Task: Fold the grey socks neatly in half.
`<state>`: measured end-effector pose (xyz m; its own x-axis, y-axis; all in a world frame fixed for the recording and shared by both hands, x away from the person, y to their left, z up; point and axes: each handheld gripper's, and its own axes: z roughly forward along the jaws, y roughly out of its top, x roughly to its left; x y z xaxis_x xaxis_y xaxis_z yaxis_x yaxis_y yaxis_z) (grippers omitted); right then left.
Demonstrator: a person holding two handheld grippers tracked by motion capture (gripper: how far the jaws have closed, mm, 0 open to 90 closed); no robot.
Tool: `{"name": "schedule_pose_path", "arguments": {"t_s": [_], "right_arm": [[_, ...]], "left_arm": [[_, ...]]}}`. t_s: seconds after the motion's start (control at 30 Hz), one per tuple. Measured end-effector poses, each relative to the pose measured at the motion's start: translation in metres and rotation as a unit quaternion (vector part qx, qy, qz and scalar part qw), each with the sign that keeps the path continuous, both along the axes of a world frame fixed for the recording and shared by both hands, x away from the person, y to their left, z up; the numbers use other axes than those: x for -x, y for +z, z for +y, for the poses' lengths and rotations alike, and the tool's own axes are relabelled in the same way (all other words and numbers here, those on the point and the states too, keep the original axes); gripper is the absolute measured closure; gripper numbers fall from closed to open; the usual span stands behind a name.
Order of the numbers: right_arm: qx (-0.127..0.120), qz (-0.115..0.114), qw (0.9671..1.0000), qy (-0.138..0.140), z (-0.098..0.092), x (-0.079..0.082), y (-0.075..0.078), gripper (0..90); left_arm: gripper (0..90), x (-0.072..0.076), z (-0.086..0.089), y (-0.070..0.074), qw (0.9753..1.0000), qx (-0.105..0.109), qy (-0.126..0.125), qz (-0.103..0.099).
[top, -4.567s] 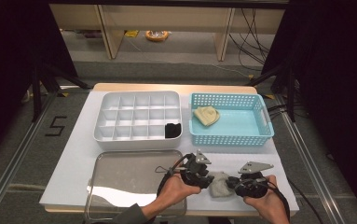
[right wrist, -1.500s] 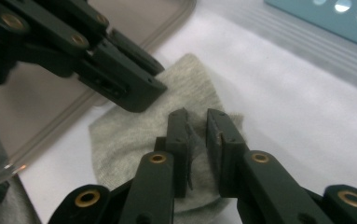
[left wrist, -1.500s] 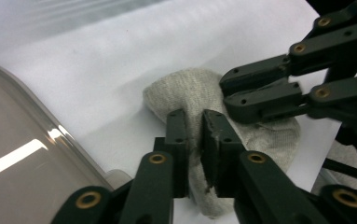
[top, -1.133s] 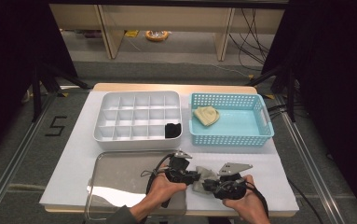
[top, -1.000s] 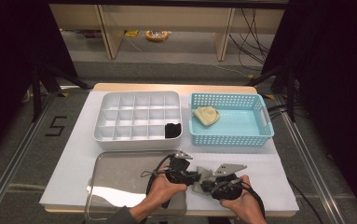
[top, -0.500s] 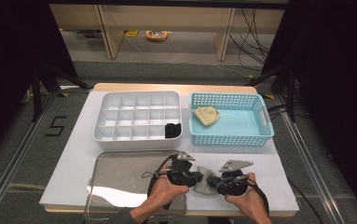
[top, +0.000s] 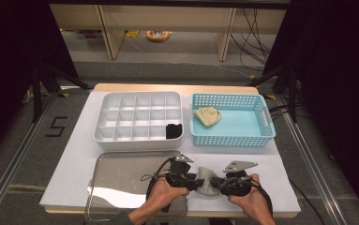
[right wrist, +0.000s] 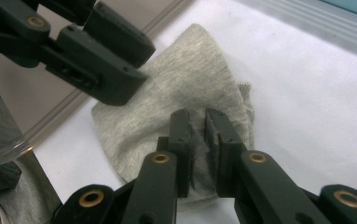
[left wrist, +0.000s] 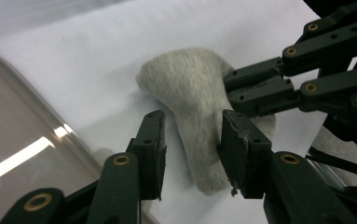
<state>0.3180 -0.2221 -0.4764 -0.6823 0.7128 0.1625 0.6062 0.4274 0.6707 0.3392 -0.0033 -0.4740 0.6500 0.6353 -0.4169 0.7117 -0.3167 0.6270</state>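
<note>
This looks like a lab set up for recording: the white surface (top: 74, 154) stands between dark curtains at 9 and 3 o'clock, a taped number 5 (top: 55, 126) marks the floor, loose cables (top: 257, 23) hang at 1 o'clock, and bare wooden shelving (top: 168, 18) stands at 12.

a black number "5" (top: 56, 126) is marked on the grey floor, just left of the white table (top: 81, 154). nothing else readable appears on any thing.
</note>
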Motion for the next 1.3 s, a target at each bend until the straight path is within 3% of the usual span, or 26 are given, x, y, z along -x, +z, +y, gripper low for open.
{"name": "schedule_pose_path", "arguments": {"t_s": [0.1,0.2,0.27,0.33,0.4,0.47,0.5,0.57,0.6,0.63,0.67,0.83,0.93,1.03,1.07,1.17,1.27,1.3], "right_arm": [[0.002,0.0,1.0,-0.002,0.001,0.0,0.0,81.6],[0.004,0.0,1.0,-0.002,0.001,0.0,0.0,81.6],[0.003,0.003,1.0,-0.005,0.001,0.0,0.0,81.7],[0.002,0.008,1.0,-0.004,-0.001,0.0,0.0,81.9],[0.0,0.017,0.9998,0.0,-0.002,-0.001,0.0,81.9],[0.0,0.018,0.9998,-0.002,-0.004,-0.001,0.0,81.9],[-0.007,0.007,0.9999,-0.008,-0.004,-0.002,-0.002,82.0],[-0.01,0.024,0.9997,0.001,-0.007,-0.003,-0.001,82.0],[-0.011,0.02,0.9997,-0.007,-0.008,-0.004,-0.002,82.0],[-0.031,0.02,0.9992,-0.012,-0.008,-0.004,-0.005,82.0],[-0.02,0.028,0.9994,-0.007,-0.011,-0.005,-0.003,82.0],[-0.023,0.034,0.999,-0.017,-0.017,-0.005,-0.002,81.2],[-0.046,0.044,0.9973,-0.035,-0.024,-0.006,0.003,78.9],[-0.047,0.017,0.998,-0.039,-0.035,-0.008,0.017,77.5],[-0.061,0.014,0.9973,-0.038,-0.037,-0.008,0.023,76.6],[-0.064,0.015,0.9974,-0.029,-0.035,-0.007,0.034,73.8],[-0.048,-0.003,0.9988,-0.009,-0.029,-0.012,0.038,69.7],[-0.052,0.013,0.9984,-0.017,-0.025,-0.01,0.039,69.2]], "left_arm": [[61.4,0.001,-0.002,-0.003,0.9992,0.026,-0.012,0.03],[72.8,0.004,-0.01,0.0,0.9999,0.013,-0.005,-0.009],[80.0,0.009,-0.016,0.007,0.9987,-0.001,-0.008,-0.051],[81.1,0.016,-0.021,0.011,0.996,-0.021,-0.023,-0.083],[81.4,0.024,-0.029,0.015,0.9911,-0.042,-0.034,-0.122],[81.4,0.026,-0.035,0.016,0.9885,-0.05,-0.038,-0.138],[81.4,0.027,-0.037,0.016,0.9866,-0.056,-0.039,-0.148],[81.1,0.028,-0.04,0.015,0.9852,-0.062,-0.051,-0.151],[80.9,0.031,-0.044,0.013,0.9841,-0.062,-0.047,-0.16],[80.9,0.032,-0.045,0.013,0.9826,-0.068,-0.049,-0.166],[80.8,0.033,-0.047,0.013,0.9818,-0.068,-0.05,-0.17],[81.0,0.034,-0.053,0.007,0.9795,-0.076,-0.06,-0.177],[81.0,0.035,-0.057,0.002,0.9772,-0.085,-0.068,-0.182],[81.0,0.036,-0.059,0.002,0.9779,-0.081,-0.069,-0.18],[80.9,0.037,-0.06,0.001,0.9773,-0.082,-0.07,-0.182],[80.8,0.037,-0.063,0.001,0.9773,-0.083,-0.076,-0.18],[80.8,0.036,-0.063,0.001,0.9773,-0.086,-0.077,-0.177],[80.7,0.036,-0.063,0.001,0.9775,-0.086,-0.076,-0.177]]}}
